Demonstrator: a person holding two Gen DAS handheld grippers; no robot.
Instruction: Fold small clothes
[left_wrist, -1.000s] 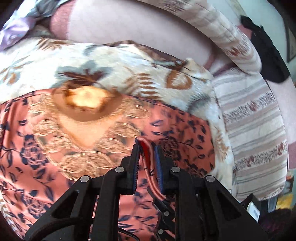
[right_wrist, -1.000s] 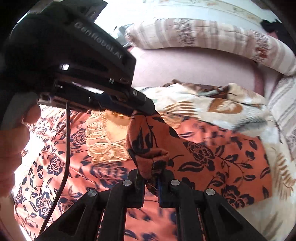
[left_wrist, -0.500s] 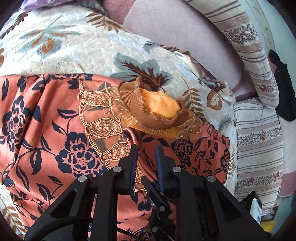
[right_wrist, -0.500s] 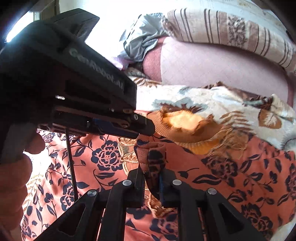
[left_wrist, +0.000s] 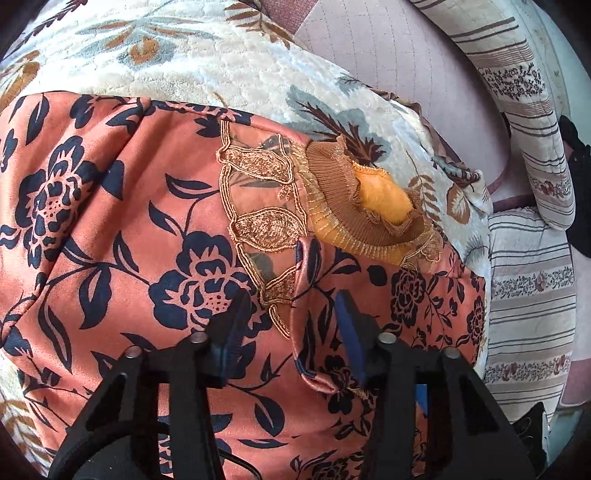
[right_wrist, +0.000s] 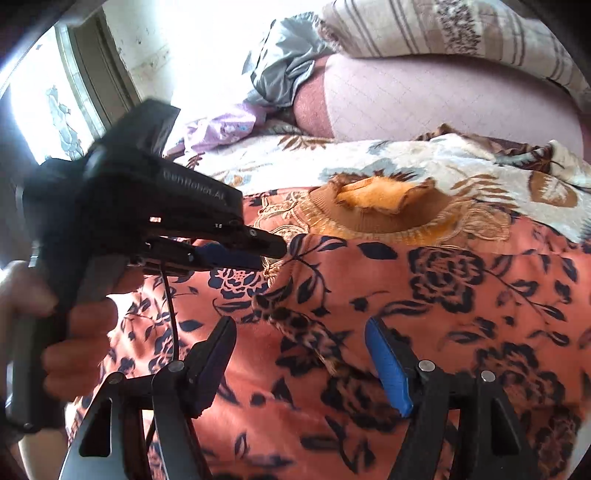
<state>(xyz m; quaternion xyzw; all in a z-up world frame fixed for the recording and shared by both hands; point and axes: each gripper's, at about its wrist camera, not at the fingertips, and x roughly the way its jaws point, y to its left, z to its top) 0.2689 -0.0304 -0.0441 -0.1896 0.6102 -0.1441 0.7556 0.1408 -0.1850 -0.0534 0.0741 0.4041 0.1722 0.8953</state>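
An orange garment (left_wrist: 110, 229) with dark blue flowers, gold lace trim and a brown ribbed collar (left_wrist: 354, 206) lies on a floral blanket. Its right part is folded over the middle, with the folded edge (left_wrist: 306, 310) standing up in a ridge. My left gripper (left_wrist: 291, 314) is open, its fingers on either side of that ridge. My right gripper (right_wrist: 301, 347) is open above the folded cloth (right_wrist: 424, 295). The left gripper also shows in the right wrist view (right_wrist: 255, 251), held by a hand just above the garment.
The cream floral blanket (left_wrist: 229, 62) covers a pink sofa seat (left_wrist: 406, 74). Striped cushions (left_wrist: 532, 110) lie at the back and right. Crumpled grey and lilac clothes (right_wrist: 280, 74) sit at the back left. A dark object (left_wrist: 576, 177) lies at the far right.
Both grippers were shut on the garment's folded edge and carried it toward the collar. Both have now opened and let the cloth drop onto the garment.
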